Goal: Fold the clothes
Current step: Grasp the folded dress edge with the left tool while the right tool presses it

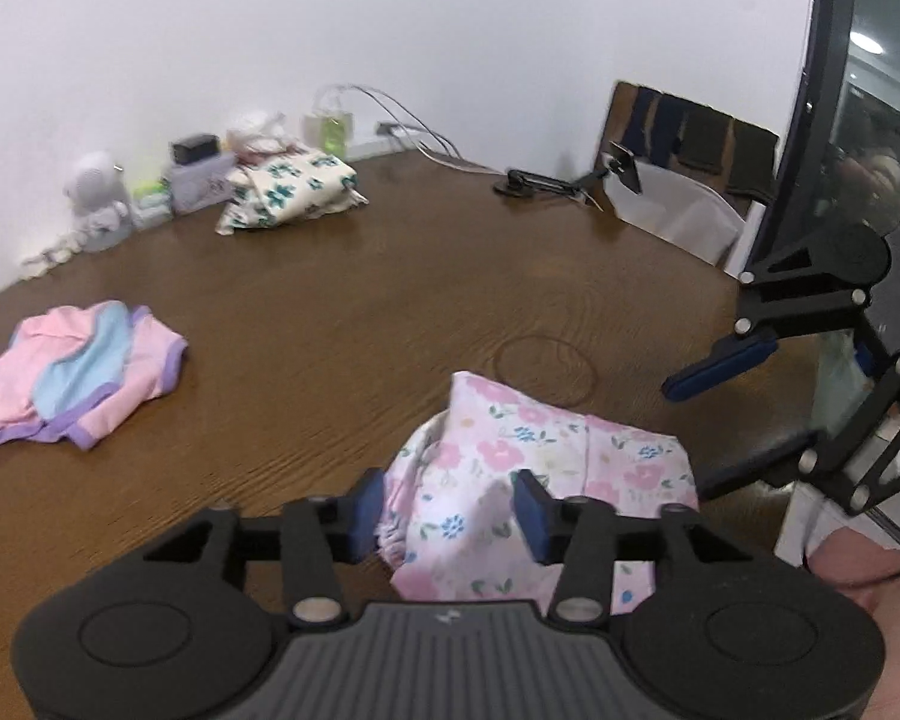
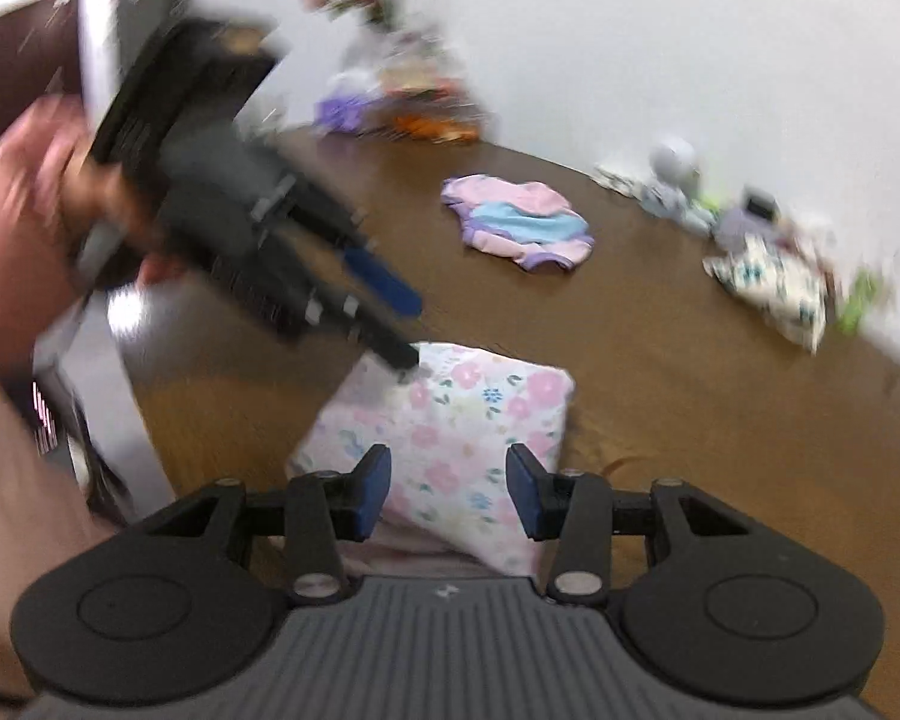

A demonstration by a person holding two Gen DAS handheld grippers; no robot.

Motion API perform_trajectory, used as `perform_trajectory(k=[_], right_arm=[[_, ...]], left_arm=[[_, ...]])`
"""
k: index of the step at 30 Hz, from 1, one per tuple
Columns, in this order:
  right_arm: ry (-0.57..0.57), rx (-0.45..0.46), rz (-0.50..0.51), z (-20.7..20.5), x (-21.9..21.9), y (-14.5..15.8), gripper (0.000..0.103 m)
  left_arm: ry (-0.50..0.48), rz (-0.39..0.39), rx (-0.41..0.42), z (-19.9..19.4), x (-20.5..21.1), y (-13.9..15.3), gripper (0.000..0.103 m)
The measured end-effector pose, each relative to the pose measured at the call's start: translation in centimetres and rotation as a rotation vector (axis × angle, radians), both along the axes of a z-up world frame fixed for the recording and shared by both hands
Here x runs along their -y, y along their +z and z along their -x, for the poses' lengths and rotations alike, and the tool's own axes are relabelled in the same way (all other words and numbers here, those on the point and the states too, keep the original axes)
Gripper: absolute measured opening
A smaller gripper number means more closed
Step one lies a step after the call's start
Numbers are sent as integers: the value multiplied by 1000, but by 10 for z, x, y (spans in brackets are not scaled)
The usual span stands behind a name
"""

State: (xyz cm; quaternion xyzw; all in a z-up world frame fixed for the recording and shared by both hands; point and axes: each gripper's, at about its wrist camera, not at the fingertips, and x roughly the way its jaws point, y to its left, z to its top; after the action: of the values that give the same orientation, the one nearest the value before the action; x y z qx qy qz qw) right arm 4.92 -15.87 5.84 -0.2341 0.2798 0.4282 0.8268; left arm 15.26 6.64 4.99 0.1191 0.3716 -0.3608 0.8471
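**Claws apart over floral garment**

Left claw [image 1: 450, 510] has its pads apart above the near edge of the floral garment [image 1: 540, 468], gripping nothing. Right claw [image 2: 447, 489] is likewise spread over the same cloth. The garment lies folded on the table [image 1: 360, 300]. Farther left lies a pink garment [image 1: 72, 375]; far back, a leafy-print bundle [image 1: 288, 189].

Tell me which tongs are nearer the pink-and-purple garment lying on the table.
Left. The left tongs sit over the floral cloth, with the pink-and-purple garment on their left; the right tongs are farther away, beyond the floral cloth.
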Motion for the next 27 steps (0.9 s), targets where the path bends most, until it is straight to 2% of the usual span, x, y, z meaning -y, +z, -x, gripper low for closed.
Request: perform_trajectory(k=[4, 6, 7, 8, 10, 16, 20, 24, 26, 27], right_arm=[[227, 82, 206, 7, -22, -9, 42], [302, 116, 273, 9, -30, -15, 39], [329, 129, 301, 9, -34, -17, 35], [349, 133, 321, 10, -37, -20, 25], [385, 129, 333, 11, -39, -22, 10], [447, 110, 305, 21, -26, -21, 0], [502, 54, 315, 31, -21, -29, 0], [475, 108, 267, 36, -16, -20, 1], [435, 135, 203, 28, -16, -6, 10], [436, 149, 191, 26, -18, -2, 22]], left_arm=[[-11, -15, -52, -12, 9, -6, 52], [-7, -23, -69, -16, 14, -9, 39], [-5, -26, -78, -18, 16, -11, 22], [-3, -30, -87, -20, 18, -13, 18], [1, -38, -105, -24, 23, -17, 13], [6, -78, -107, -28, 37, -24, 11], [22, -75, -113, -32, 39, -26, 10], [12, -55, -116, -32, 38, -22, 10], [12, -52, -118, -33, 38, -21, 10], [14, -53, -119, -33, 38, -21, 10]])
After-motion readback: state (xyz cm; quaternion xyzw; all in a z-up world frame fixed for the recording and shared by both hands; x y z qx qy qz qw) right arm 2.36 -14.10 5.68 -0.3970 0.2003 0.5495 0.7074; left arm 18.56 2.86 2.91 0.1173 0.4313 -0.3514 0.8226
